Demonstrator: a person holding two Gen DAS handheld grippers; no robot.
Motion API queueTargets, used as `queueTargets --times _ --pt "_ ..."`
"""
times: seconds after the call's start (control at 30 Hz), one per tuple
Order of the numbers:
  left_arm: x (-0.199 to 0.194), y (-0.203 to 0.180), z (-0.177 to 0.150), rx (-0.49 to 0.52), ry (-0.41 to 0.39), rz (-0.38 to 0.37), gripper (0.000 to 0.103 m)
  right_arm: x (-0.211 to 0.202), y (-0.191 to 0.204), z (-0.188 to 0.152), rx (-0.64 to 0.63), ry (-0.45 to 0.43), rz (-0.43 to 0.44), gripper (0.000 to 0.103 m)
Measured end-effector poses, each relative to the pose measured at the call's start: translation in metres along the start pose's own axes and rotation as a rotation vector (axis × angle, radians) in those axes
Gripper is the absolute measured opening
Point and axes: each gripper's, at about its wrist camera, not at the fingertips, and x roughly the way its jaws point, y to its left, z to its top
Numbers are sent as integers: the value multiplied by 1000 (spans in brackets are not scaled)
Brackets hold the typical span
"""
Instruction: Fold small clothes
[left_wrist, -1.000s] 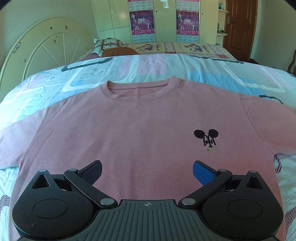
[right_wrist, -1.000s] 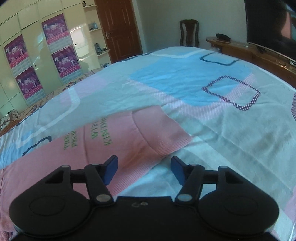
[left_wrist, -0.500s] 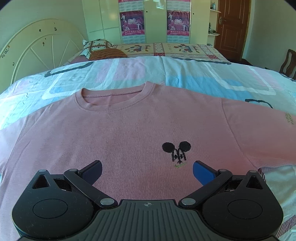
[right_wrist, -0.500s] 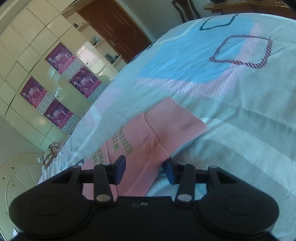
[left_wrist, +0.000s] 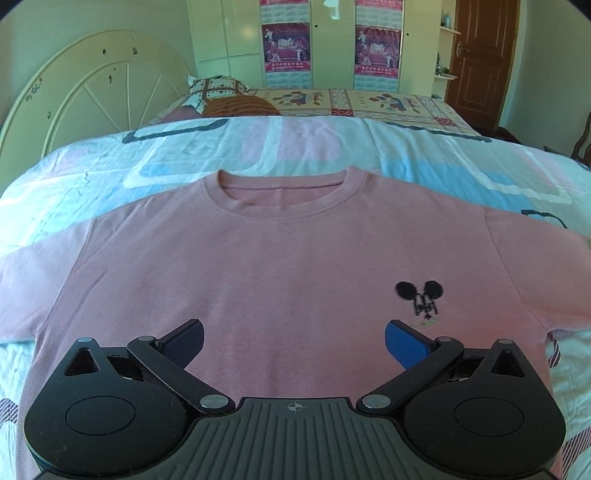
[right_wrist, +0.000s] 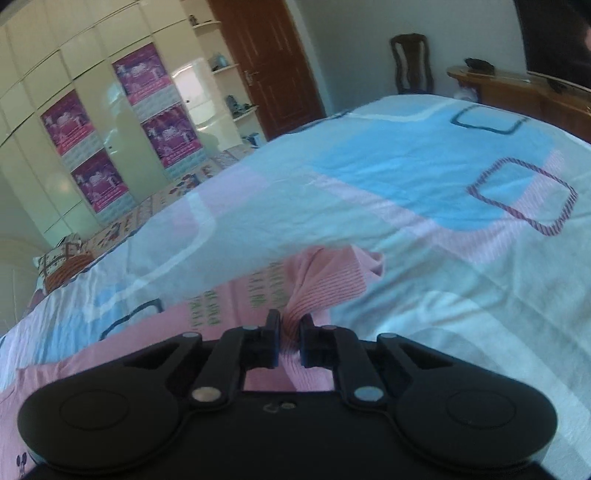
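Observation:
A small pink long-sleeved shirt (left_wrist: 295, 266) lies flat, front up, on the bed, its round neck at the far side and a black mouse logo (left_wrist: 419, 295) on the chest. My left gripper (left_wrist: 293, 341) is open and empty, hovering over the shirt's lower middle. In the right wrist view the shirt's sleeve (right_wrist: 258, 299) has green lettering. My right gripper (right_wrist: 289, 332) is shut on the ribbed sleeve cuff (right_wrist: 325, 280), which is bunched and lifted off the bed.
The bed carries a light blue, pink and white patterned cover (right_wrist: 424, 177). A cream headboard (left_wrist: 92, 96) and a pillow (left_wrist: 218, 90) stand at the far left. Wardrobes with posters (left_wrist: 284, 48), a brown door (right_wrist: 266, 62), a chair (right_wrist: 410, 62) and a wooden cabinet (right_wrist: 517, 88) ring the bed.
My right gripper closed on the sleeve cuff and lifted it, bunching it. The left gripper shifted left over the shirt; the logo now sits further right in its view.

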Motion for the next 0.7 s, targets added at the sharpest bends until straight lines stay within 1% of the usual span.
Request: queueTargets --times 0.1,0.23,0.47,0.63,0.7 --pt "5 22 -3 -19 3 -12 103 -8 49 -7 -80 2 82 10" --pt "13 55 -7 -47 6 -31 103 -18 122 -33 -207 23 180 10" --pt "19 126 -16 -73 -7 -24 103 -29 257 -107 -427 94 305 10" --pt "21 176 -25 -133 -4 -41 103 -37 335 -162 -585 126 375 10" --pt "22 192 -27 -162 -9 -52 103 -42 358 -181 -628 142 404 10"
